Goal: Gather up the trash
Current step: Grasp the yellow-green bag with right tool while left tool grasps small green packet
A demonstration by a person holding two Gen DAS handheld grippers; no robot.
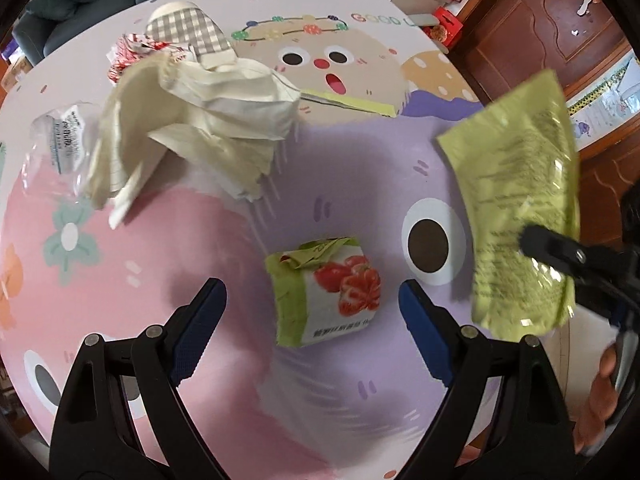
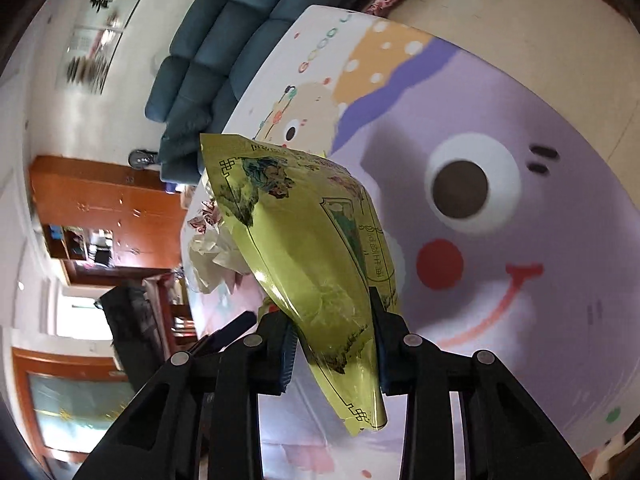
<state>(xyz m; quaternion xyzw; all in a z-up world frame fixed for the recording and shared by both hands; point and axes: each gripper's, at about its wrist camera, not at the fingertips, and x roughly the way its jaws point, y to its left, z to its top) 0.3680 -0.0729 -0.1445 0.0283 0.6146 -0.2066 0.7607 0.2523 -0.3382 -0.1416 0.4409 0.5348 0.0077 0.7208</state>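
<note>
Left gripper (image 1: pixel 312 300) is hovering jaws spread wide over the cartoon-print tablecloth (image 1: pixel 224 264), straddling a small crumpled green-and-white strawberry-print packet (image 1: pixel 326 290) lying flat between its fingers. Right gripper (image 2: pixel 332 344) is pinching a shiny yellow-green foil pouch (image 2: pixel 308 256), lifted off the table. Farther back, crumpled cream paper (image 1: pixel 192 128) is lying beside a clear plastic wrapper (image 1: pixel 56 148).

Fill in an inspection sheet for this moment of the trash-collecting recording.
Surface: cartoon-printed table mat.
Job's things: crumpled strawberry-print packet on the mat; glossy yellow-green pouch lifted.
Clutter: crumpled cream paper, clear plastic wrapper, red-white wrapper, checked cloth bag.
Grippers: left gripper open around the packet; right gripper shut on the pouch.
Cables: nothing seen.
Surroundings: blue sofa, wooden cabinet.
</note>
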